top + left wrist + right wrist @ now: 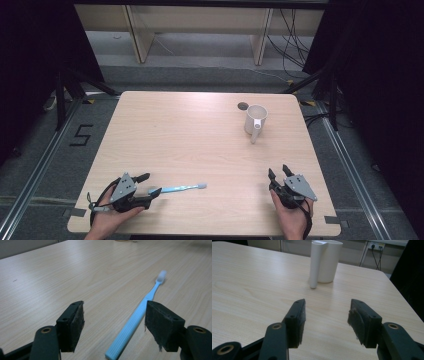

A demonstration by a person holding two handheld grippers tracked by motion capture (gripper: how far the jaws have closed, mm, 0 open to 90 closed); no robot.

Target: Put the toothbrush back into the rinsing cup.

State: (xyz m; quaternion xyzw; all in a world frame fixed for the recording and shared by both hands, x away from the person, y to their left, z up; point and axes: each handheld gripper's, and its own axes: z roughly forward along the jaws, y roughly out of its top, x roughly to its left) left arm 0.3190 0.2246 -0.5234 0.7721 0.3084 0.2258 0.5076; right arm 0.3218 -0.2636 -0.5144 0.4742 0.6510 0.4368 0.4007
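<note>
Black foam pads line the left claw (113, 325), whose jaws stand spread with the handle end of a pale blue toothbrush (136, 320) lying between them on the counter (75, 270); the right-hand pad is just beside the handle and the left-hand pad stands clear of it, so nothing is pinched yet. From the high view the left claw (152, 184) sits at the near left of the counter, with the toothbrush (181, 188) stretching away toward the middle, bristles at the far end. The right claw (280, 171) rests near the front right edge, jaws likewise spread and empty, pointing toward a white mug (256, 119) that stands upright at the far right, its handle turned toward the person.

The step in hand looks to be taking hold of the toothbrush. To do it well, the left claw should shift sideways so the handle lies midway between the pads, drop low enough for the pads to meet the handle's sides rather than ride over it, and close squarely across the ribbed part. A thin handle flat on wood may roll or skid, so a slow, even squeeze is wise before lifting.
</note>
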